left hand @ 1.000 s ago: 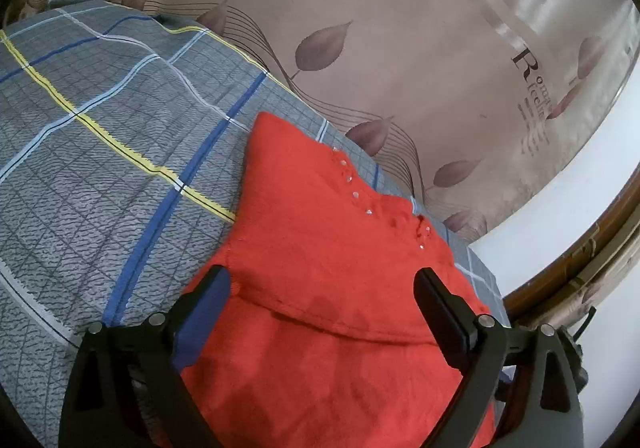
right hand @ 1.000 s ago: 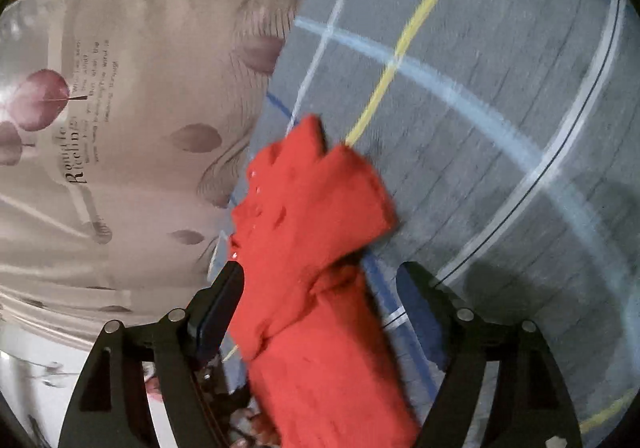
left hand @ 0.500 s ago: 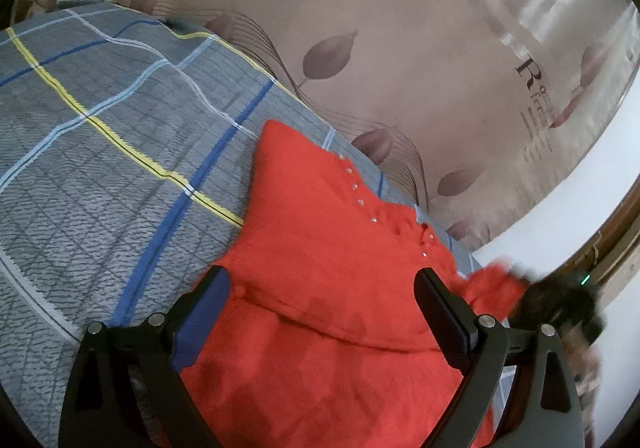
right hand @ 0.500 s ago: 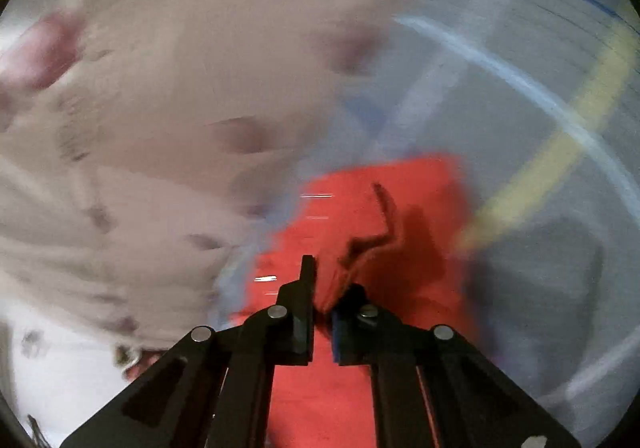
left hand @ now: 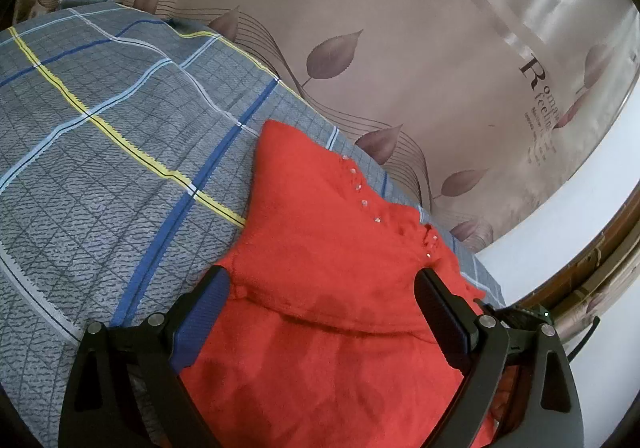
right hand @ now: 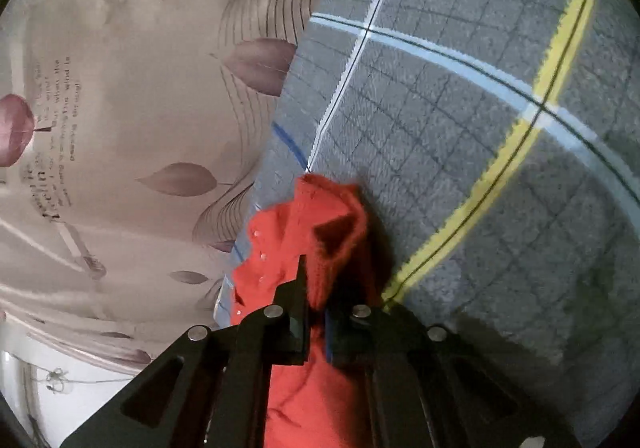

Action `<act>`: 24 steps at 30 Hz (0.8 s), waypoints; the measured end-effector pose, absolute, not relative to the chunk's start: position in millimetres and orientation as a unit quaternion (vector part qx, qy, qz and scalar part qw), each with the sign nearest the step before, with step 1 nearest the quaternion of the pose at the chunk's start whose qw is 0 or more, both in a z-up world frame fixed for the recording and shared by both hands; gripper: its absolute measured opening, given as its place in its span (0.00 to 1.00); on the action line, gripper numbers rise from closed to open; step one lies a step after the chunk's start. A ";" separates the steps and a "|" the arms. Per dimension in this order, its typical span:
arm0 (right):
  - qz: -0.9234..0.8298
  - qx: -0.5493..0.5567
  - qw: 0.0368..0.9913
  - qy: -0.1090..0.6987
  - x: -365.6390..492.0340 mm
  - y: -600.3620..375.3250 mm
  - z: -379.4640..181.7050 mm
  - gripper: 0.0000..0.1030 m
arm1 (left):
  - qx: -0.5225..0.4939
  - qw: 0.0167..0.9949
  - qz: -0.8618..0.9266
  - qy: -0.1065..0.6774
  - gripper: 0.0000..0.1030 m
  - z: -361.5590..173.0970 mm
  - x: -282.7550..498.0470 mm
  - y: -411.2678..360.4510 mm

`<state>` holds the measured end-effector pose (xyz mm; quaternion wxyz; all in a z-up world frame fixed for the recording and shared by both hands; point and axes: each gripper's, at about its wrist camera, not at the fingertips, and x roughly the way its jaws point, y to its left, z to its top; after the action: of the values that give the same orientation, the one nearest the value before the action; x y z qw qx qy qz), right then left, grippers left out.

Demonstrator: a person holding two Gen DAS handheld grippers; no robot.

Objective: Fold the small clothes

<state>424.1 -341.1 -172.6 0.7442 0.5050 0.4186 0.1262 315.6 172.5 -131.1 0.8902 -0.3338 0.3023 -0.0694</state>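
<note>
While its two black fingers are pinched together on a raised fold of the small red knitted garment [right hand: 320, 216], the right gripper [right hand: 316, 312] points down along the cloth, and the pinched fabric stands up in a peak just ahead of the fingertips. A row of small clear buttons runs down the garment to the left of that peak. Red cloth also passes under the gripper toward the bottom of the right wrist view.

The left gripper [left hand: 320, 284] hangs over the same garment [left hand: 328, 288] with its fingers spread wide apart and nothing clamped between them; whether its tips touch the cloth cannot be told. Seen from there, the garment lies spread on the bed, one pointed corner reaching away from the gripper, a horizontal fold edge crossing between the fingers, and the button line slanting toward the right.

Under the garment is a grey checked bedsheet with blue, pale blue and yellow stripes [left hand: 100, 168]. Beyond the sheet's far edge hangs a beige satin curtain printed with brown leaves and lettering [left hand: 400, 28], and beside it a white wall [left hand: 568, 216].
</note>
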 end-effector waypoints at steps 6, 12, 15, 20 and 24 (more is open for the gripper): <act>0.134 0.474 0.762 0.420 427.7 -330.5 -166.4 0.05 | -0.339 0.889 -0.072 0.298 0.91 -131.4 314.8 173.3; 0.138 0.405 0.800 0.421 425.4 -305.9 -144.8 0.26 | -0.342 0.892 -0.089 0.283 0.91 -121.3 309.9 182.5; 0.127 0.352 0.826 0.422 426.4 -289.3 -133.6 0.35 | -0.309 0.906 -0.093 0.274 0.91 -103.7 314.7 191.3; 0.126 0.309 0.845 0.417 424.9 -274.4 -129.2 0.47 | -0.212 0.918 -0.083 0.326 0.91 -83.0 362.2 197.5; 0.135 0.316 0.843 0.413 424.8 -276.5 -130.7 0.52 | -0.189 0.904 -0.085 0.374 0.90 -91.8 401.5 196.4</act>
<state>424.8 -276.5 -130.7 0.8431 0.3165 0.4132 0.1353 401.5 196.4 -91.8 0.9040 -0.1891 0.3738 -0.0853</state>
